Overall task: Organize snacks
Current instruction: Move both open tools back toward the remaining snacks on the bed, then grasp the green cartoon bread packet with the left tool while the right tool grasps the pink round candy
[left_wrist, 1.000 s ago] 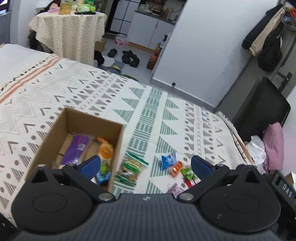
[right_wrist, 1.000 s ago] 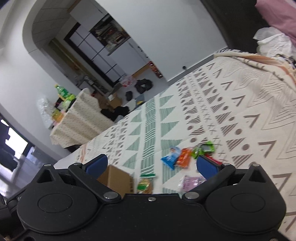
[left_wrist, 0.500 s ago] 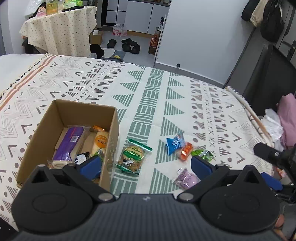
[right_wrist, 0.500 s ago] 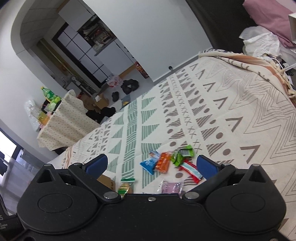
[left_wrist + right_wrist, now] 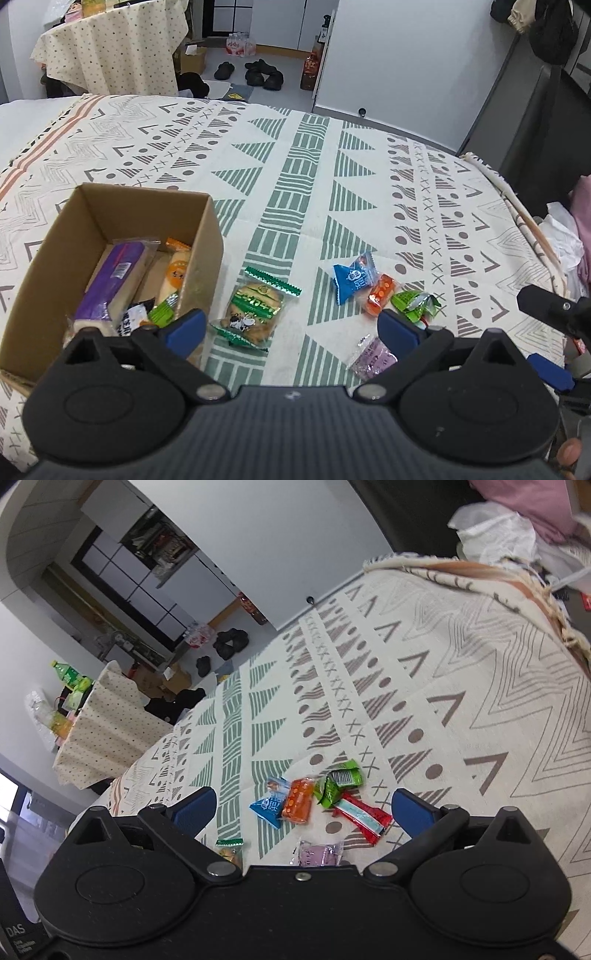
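A brown cardboard box (image 5: 207, 221) sits on the patterned bed cover at the left and holds a purple bar (image 5: 110, 280) and other packets. Loose snacks lie to its right: a green cookie pack (image 5: 255, 308), a blue packet (image 5: 352, 277), an orange packet (image 5: 380, 293), a green packet (image 5: 413, 302) and a purple packet (image 5: 371, 356). My left gripper (image 5: 291, 328) is open and empty above the cookie pack. My right gripper (image 5: 301, 810) is open and empty above the blue (image 5: 271, 805), orange (image 5: 299, 799), green (image 5: 338, 781) and red (image 5: 364, 816) packets.
The bed cover (image 5: 332, 177) spreads wide beyond the snacks. The bed's right edge (image 5: 517, 206) drops toward a pink cloth and white bags. A cloth-covered table (image 5: 110, 48) and shoes (image 5: 258, 70) stand on the floor beyond the bed. My right gripper's tips (image 5: 546, 306) show at the left wrist view's right edge.
Both grippers have tilted down toward the bed and drawn closer to the snacks. The right gripper has come into the left wrist view at the right. Both stay open.
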### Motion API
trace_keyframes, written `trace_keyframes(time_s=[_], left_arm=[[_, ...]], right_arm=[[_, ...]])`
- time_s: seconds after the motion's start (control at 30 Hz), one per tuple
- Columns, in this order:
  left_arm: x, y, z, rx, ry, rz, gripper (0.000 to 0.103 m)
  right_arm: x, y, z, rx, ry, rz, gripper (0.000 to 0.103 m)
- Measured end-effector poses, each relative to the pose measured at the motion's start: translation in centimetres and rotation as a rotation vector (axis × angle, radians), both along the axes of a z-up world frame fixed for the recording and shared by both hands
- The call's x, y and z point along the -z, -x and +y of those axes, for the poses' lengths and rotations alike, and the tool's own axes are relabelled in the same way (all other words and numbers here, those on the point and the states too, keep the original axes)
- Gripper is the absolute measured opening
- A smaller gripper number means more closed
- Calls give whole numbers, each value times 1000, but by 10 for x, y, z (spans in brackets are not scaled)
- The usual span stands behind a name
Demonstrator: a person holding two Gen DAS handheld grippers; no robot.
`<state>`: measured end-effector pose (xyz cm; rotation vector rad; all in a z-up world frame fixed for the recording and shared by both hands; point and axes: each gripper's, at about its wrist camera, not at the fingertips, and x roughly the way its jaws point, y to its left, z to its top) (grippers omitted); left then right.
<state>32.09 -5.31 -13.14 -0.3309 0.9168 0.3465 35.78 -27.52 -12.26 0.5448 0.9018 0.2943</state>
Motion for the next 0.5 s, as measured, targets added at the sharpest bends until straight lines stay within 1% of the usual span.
trace_keyframes(time_s=[0.1,0.13,0.2,0.27,0.33,0.4,0.43,0.5], left_arm=[[8,-9,-1,10,-3,7,96],[11,-12,-1,12,-6,9,94],[18,-19,0,16,0,15,88],[25,-24,4,12,19,26,80],[32,-29,5,6,19,42,76],[40,-34,6,0,17,65,74],[41,-35,5,5,1,65,72],[45,-40,4,19,-16,70,71]], right_arm=[[7,-8,0,8,-24,21,102],[9,-12,1,5,-30,31,102],[15,-20,5,-10,-33,49,96],[20,-27,7,-21,-29,68,94],[28,-31,9,-30,-32,95,90],[37,-34,9,-24,-45,132,89],[42,-35,8,-18,-53,154,89],[50,-36,8,-8,-72,184,83]])
